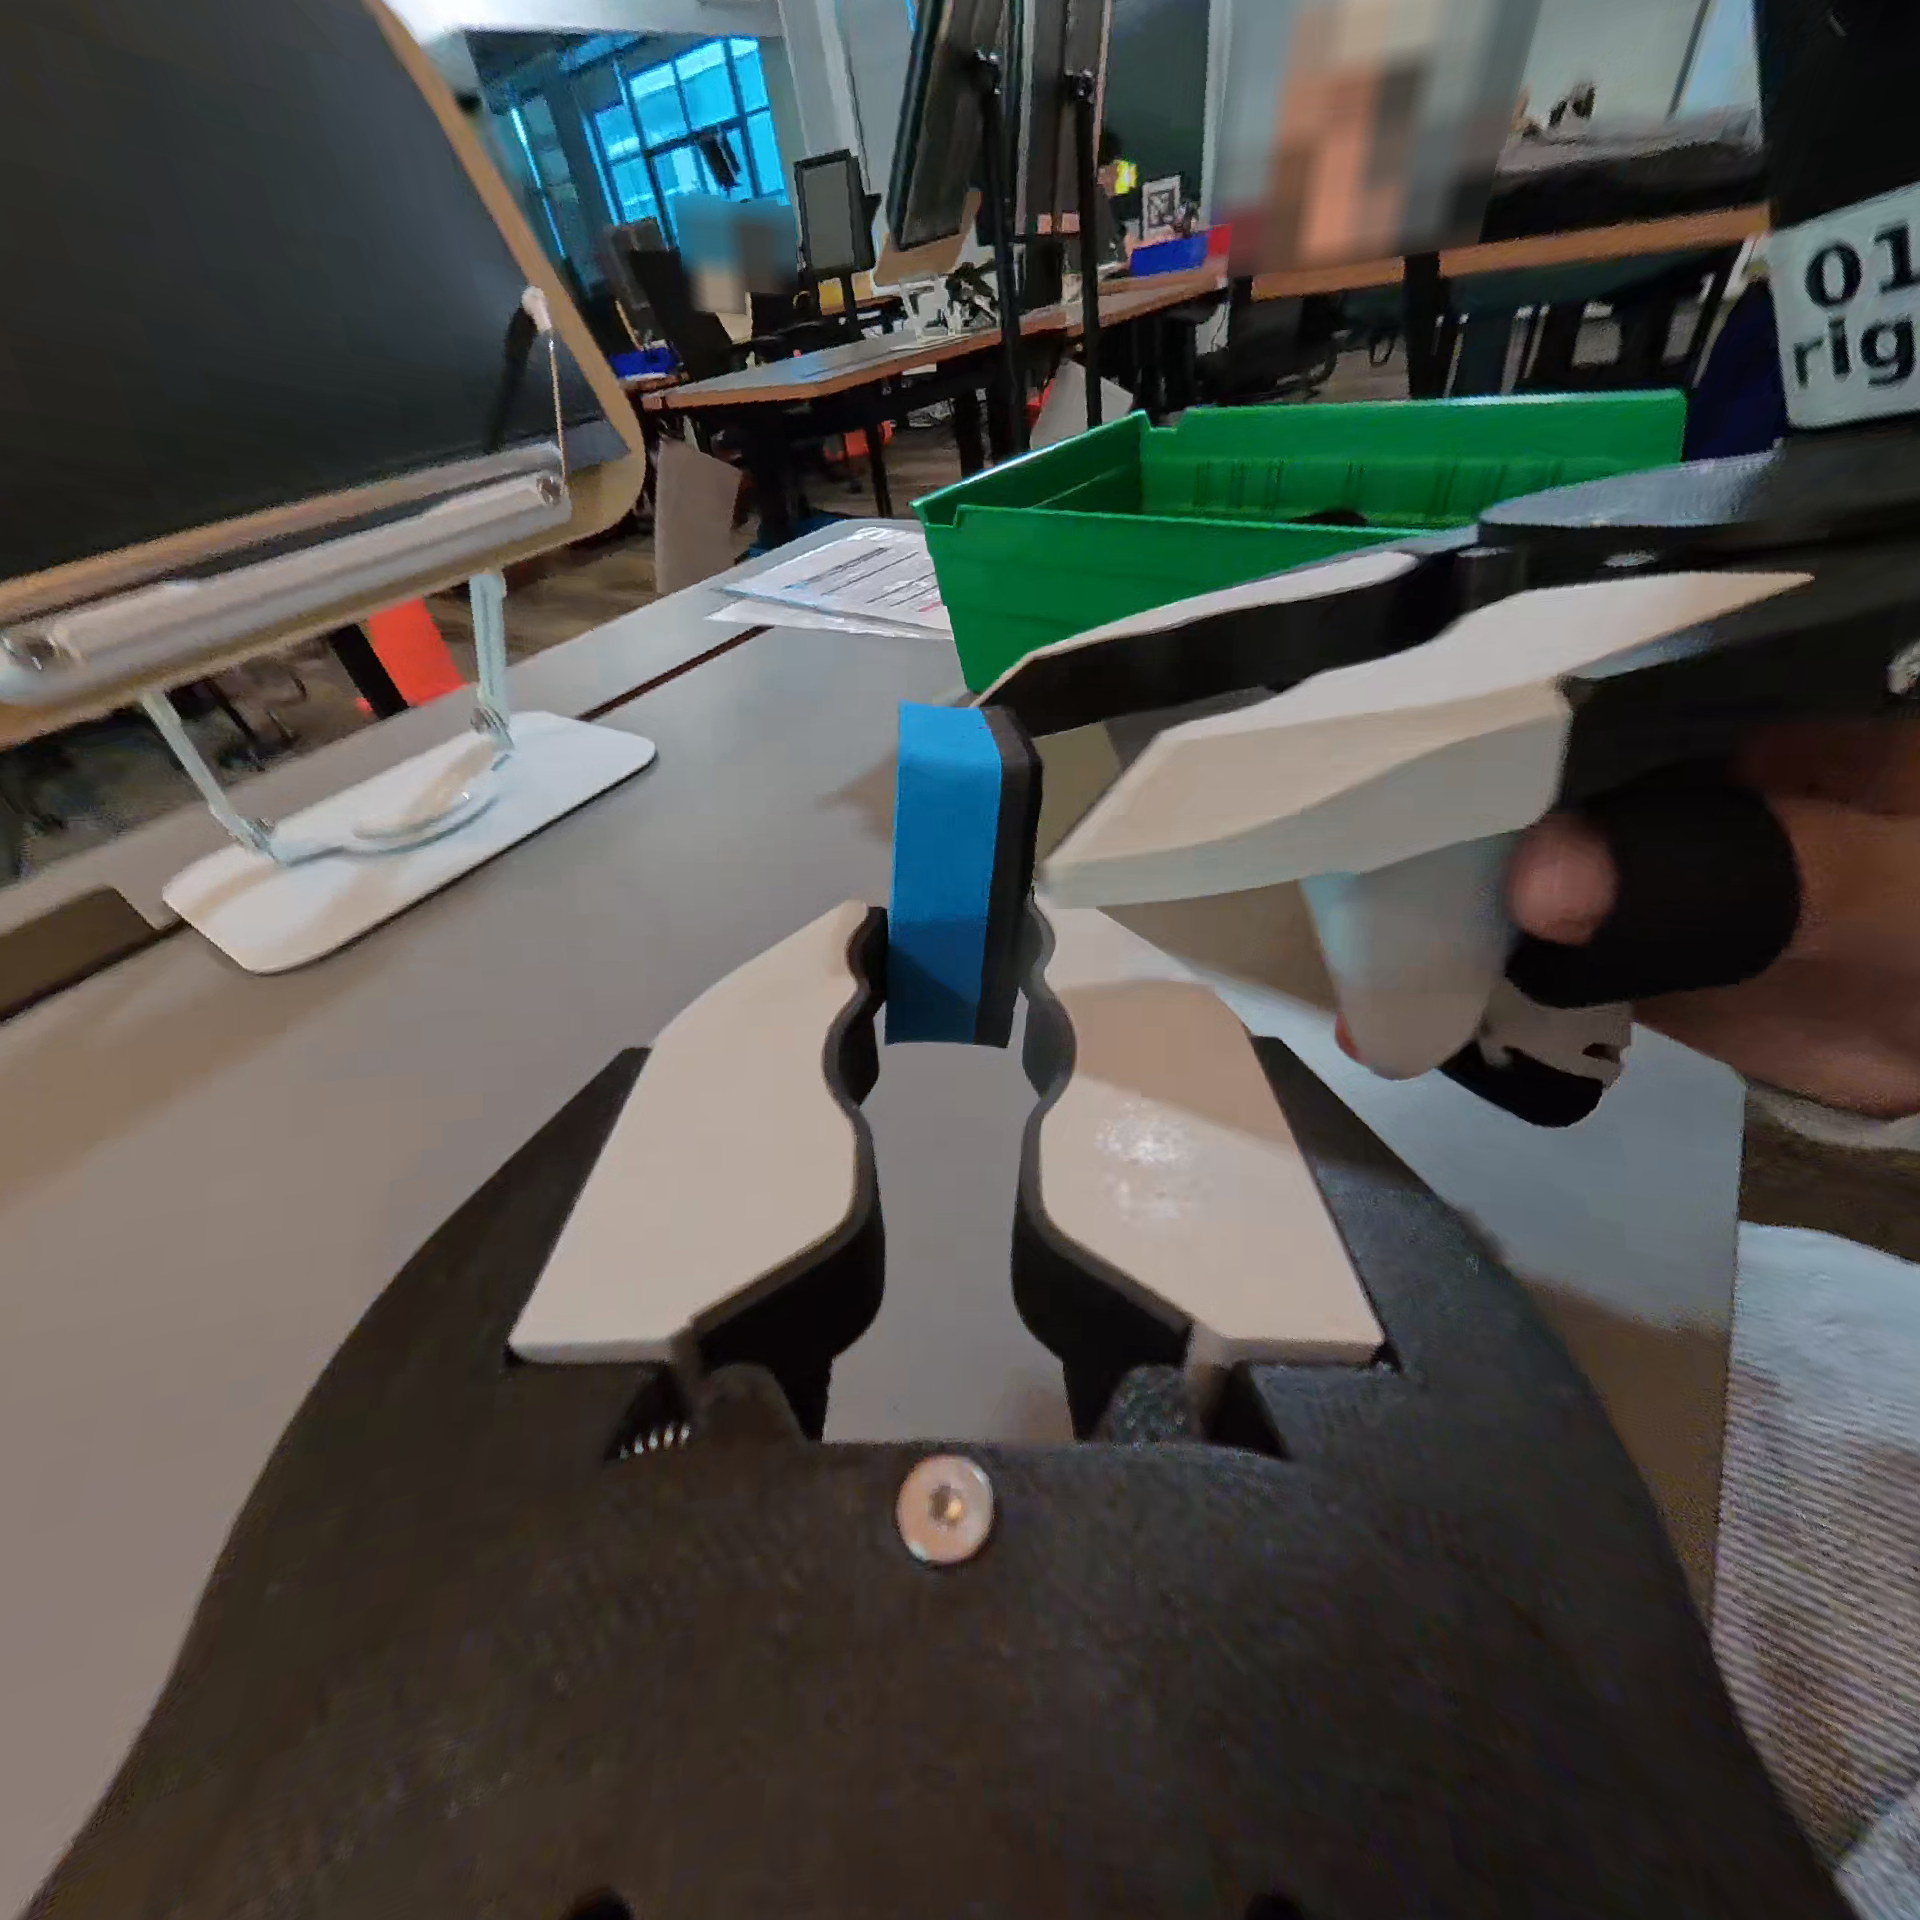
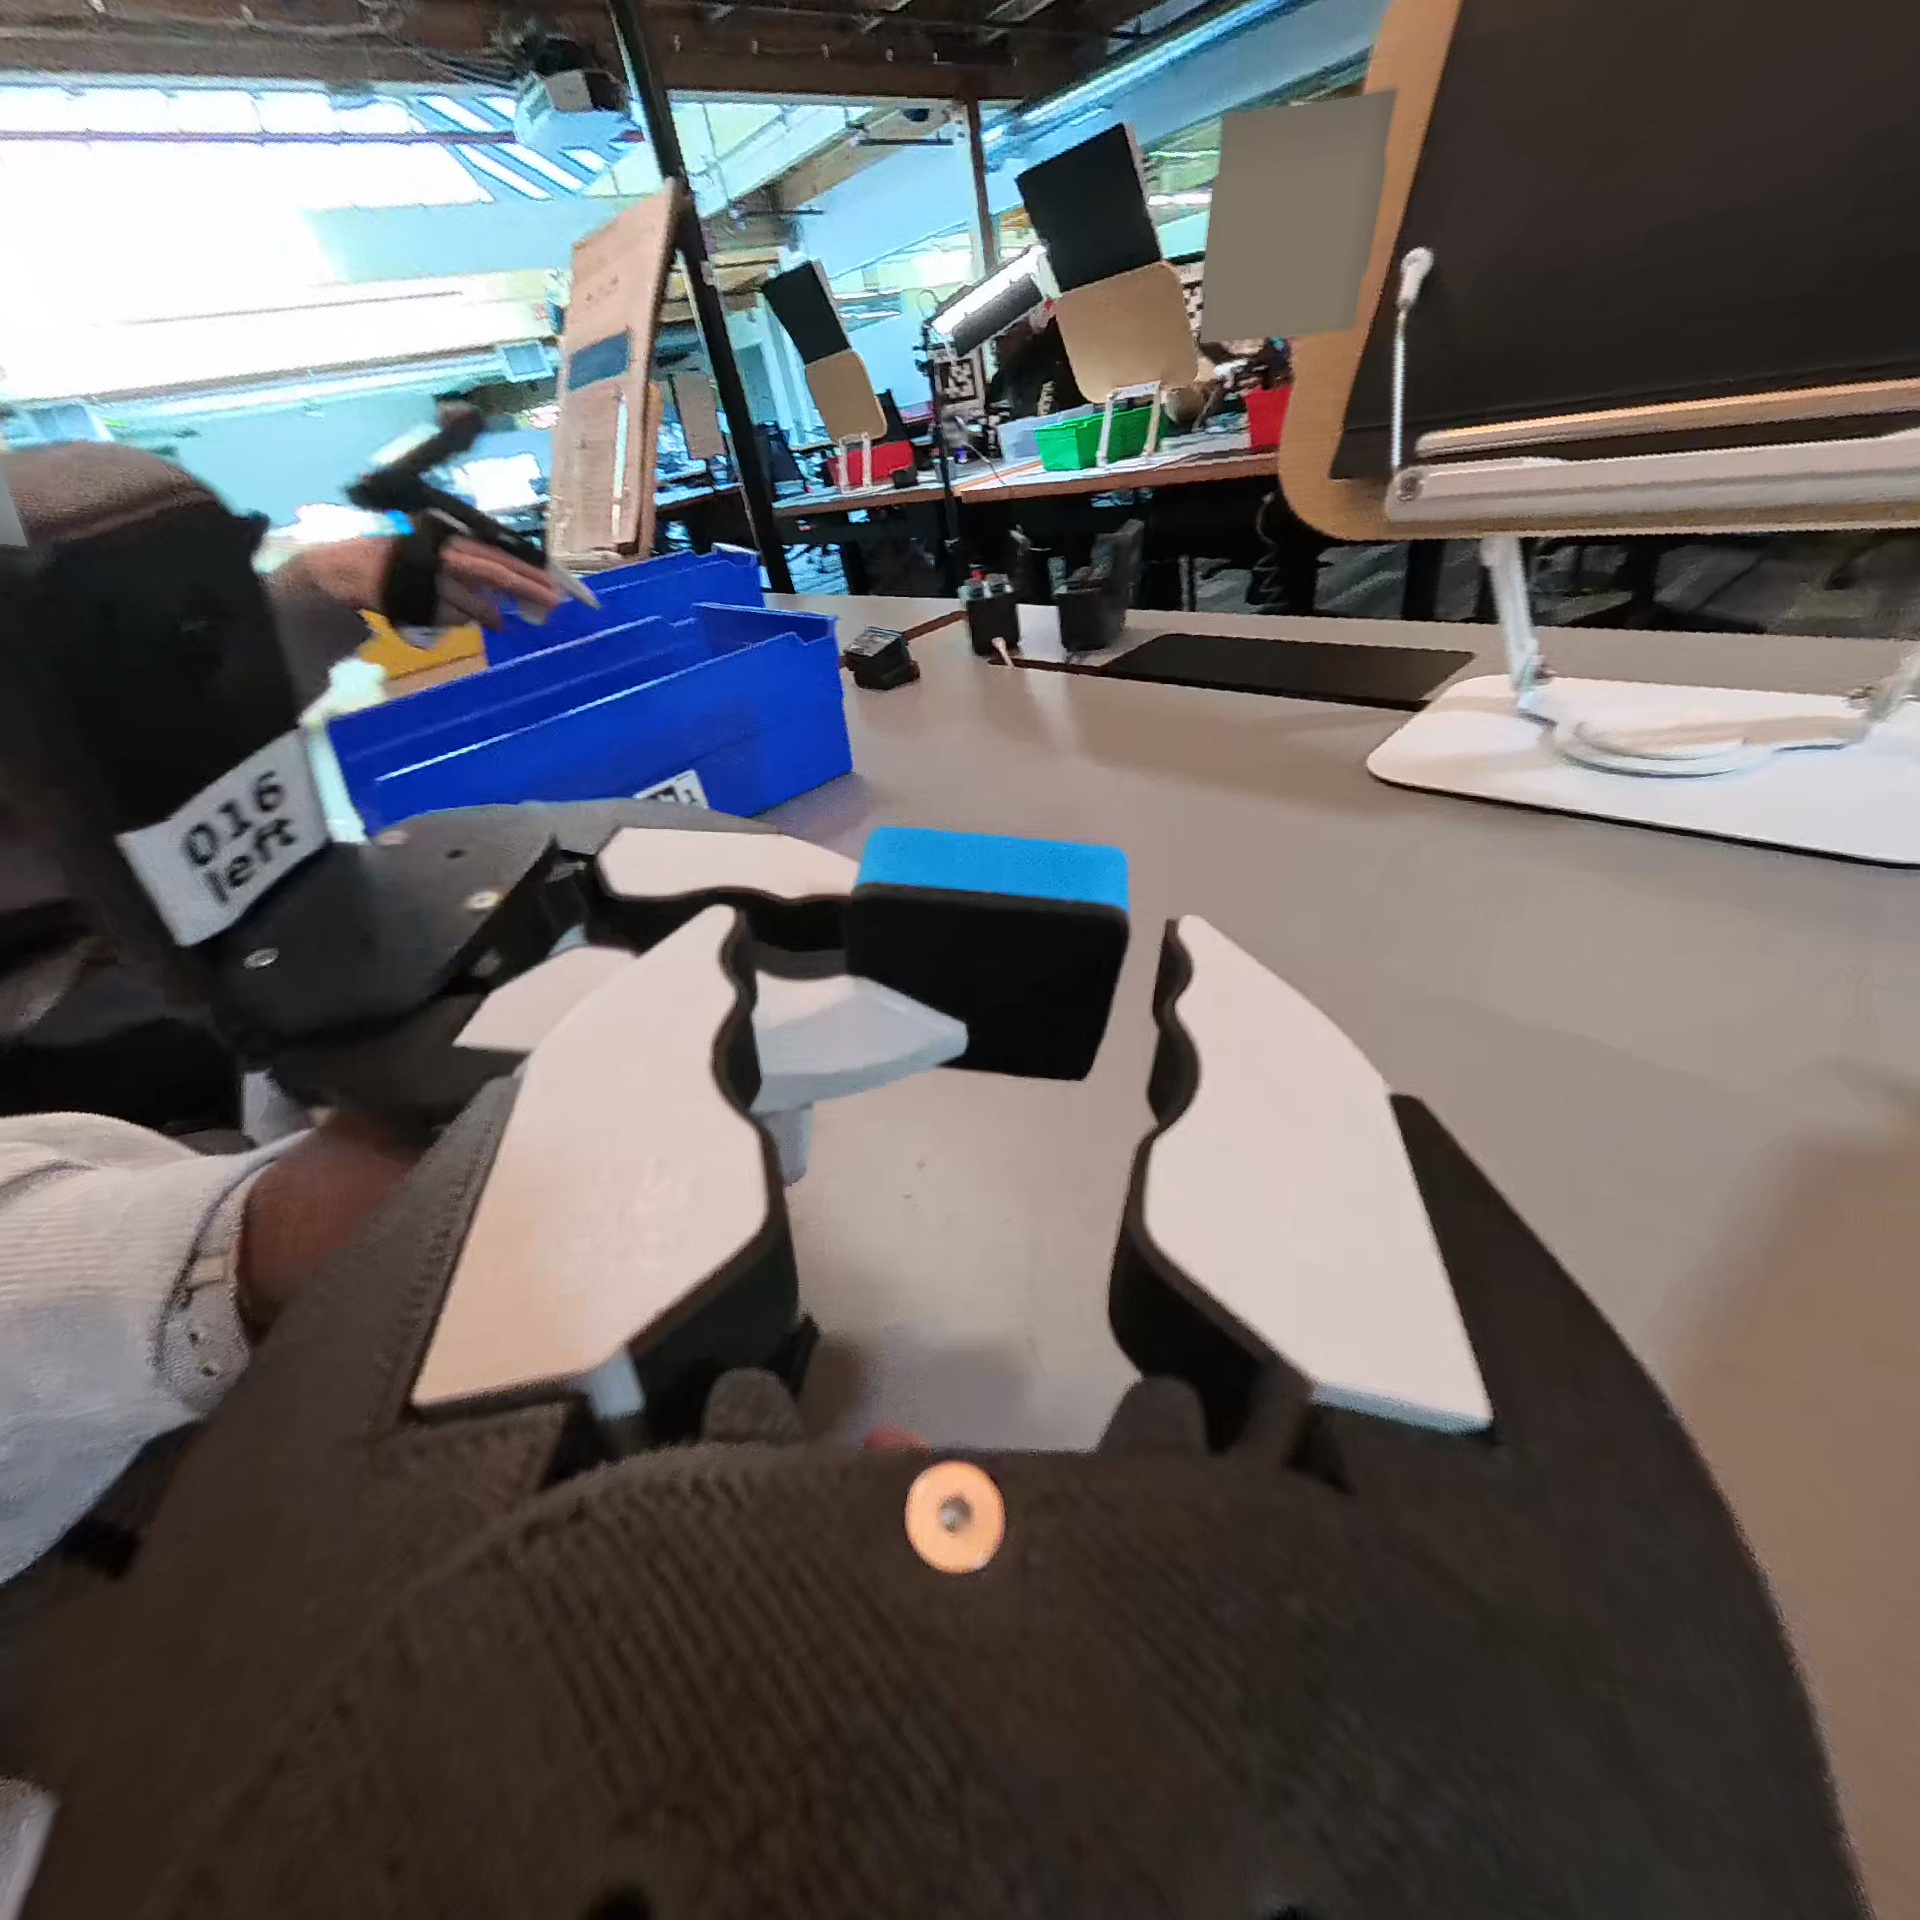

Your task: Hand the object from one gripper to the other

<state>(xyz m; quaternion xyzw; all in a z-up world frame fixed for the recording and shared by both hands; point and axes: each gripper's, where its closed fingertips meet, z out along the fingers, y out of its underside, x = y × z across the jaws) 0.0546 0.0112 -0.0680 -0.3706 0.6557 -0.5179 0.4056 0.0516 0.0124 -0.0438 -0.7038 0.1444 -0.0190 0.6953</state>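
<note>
Two grippers, one object. Left gripper (image 1: 951, 971): white-faced, wavy-edged black jaws closed on the lower end of one block (image 1: 961, 873), blue foam with a black layer, held upright above the grey table (image 1: 312, 1091). Right gripper (image 2: 951, 997): jaws spread wide around the block (image 2: 987, 951), not touching. One green bin (image 1: 1195, 540) behind.
</note>
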